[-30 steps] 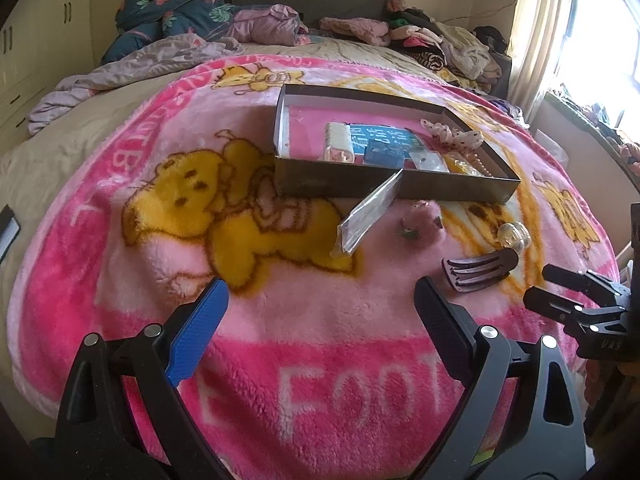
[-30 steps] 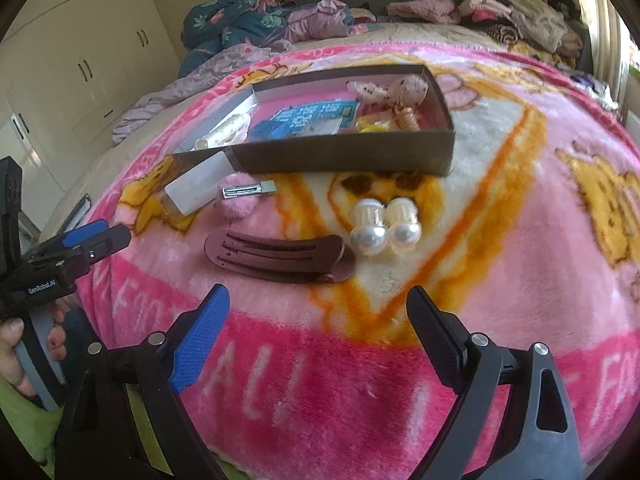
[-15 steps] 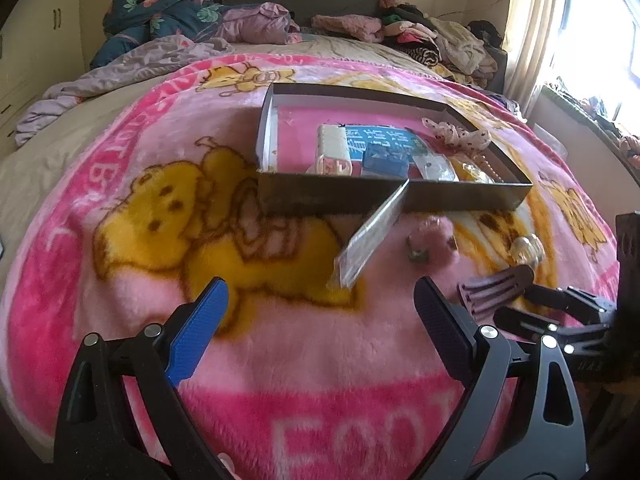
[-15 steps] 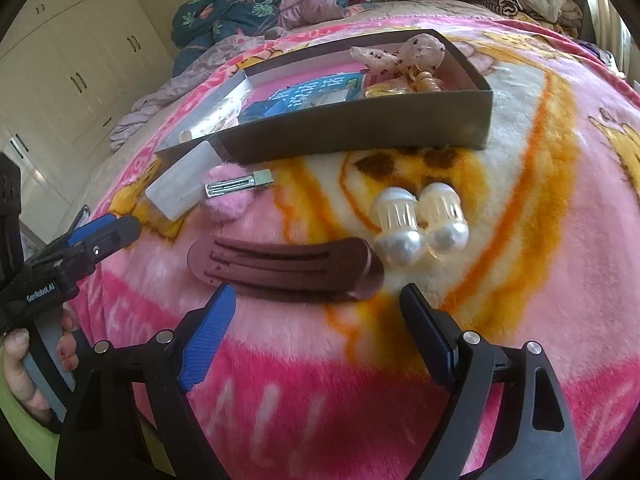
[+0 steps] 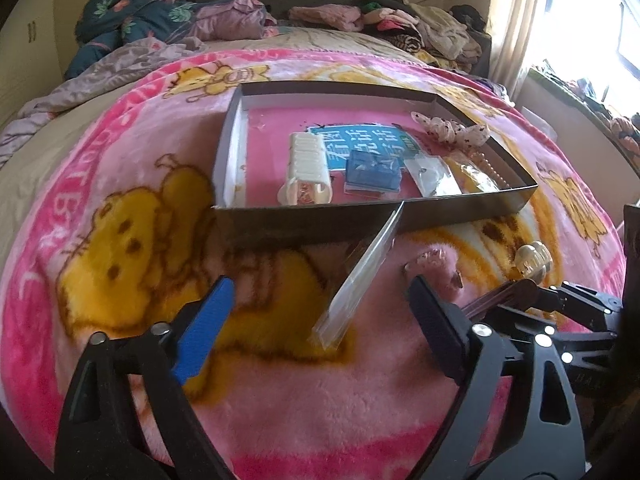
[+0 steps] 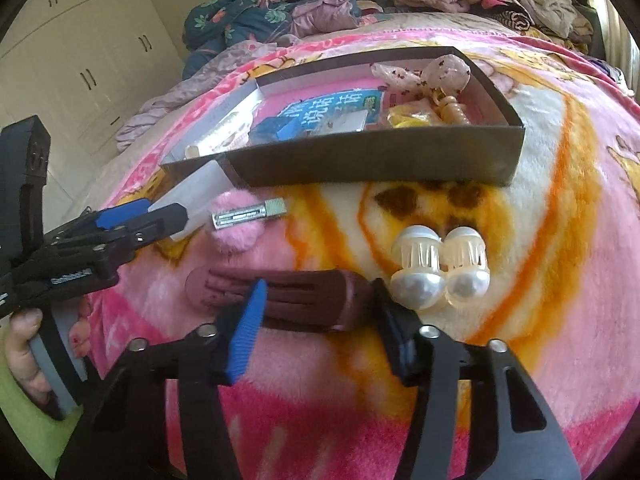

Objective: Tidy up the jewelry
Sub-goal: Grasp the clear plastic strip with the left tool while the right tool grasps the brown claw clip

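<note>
Change: the right gripper (image 6: 316, 312) has come down around the brown hair clip (image 6: 304, 300); its jaws are narrower than before.
Right jaws: open, either side of the clip, not squeezing yet.
Left gripper (image 5: 320, 320): wide open, holding nothing.
Clip: on the pink blanket (image 6: 560, 240), in front of the box (image 6: 380, 160).

Large white Chinese characters on the blue card (image 5: 362, 145) lying in the box (image 5: 360, 218), too distorted to transcribe reliably. Partial pink letters "BA" woven into the blanket (image 5: 52, 216) near its left edge. Small white brand print on the left gripper (image 6: 138, 220) body, blurred, roughly "GenRobot.AI".
</note>
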